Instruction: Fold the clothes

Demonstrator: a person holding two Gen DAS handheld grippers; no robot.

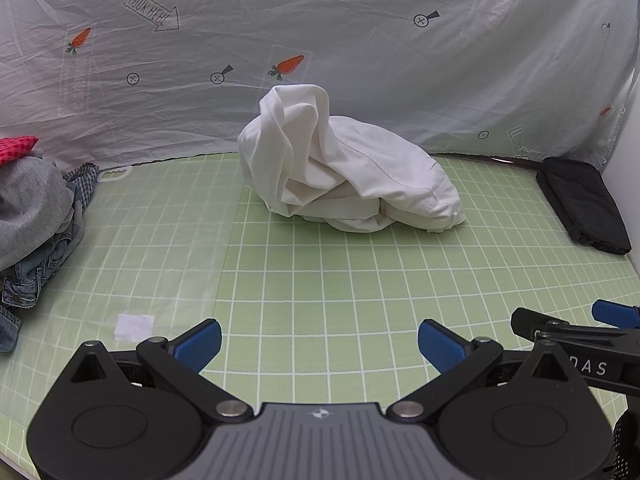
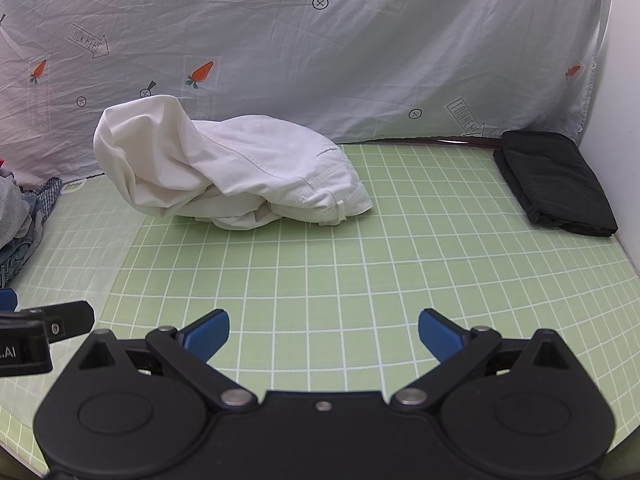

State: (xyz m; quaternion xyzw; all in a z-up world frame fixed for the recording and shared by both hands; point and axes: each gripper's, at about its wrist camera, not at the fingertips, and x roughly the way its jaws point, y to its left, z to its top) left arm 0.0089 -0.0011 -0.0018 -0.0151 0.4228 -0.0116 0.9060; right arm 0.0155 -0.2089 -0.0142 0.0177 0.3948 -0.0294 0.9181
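On the green grid mat (image 1: pixel 360 280), toward its far edge near the printed sheet (image 1: pixel 360 20), the white garment (image 1: pixel 344 164) lay in a crumpled heap, one part standing up in a peak. The left gripper (image 1: pixel 319 344) and the right gripper (image 2: pixel 323 336) hovered well apart from it, both with jaws wide and holding nothing. The risk, I think, was a grasp on a random fold: several layers could come up together, and the garment would stay tangled. A wide pull could also drag it against the folded black cloth (image 2: pixel 556 180) or the pile of clothes (image 1: pixel 36 216).
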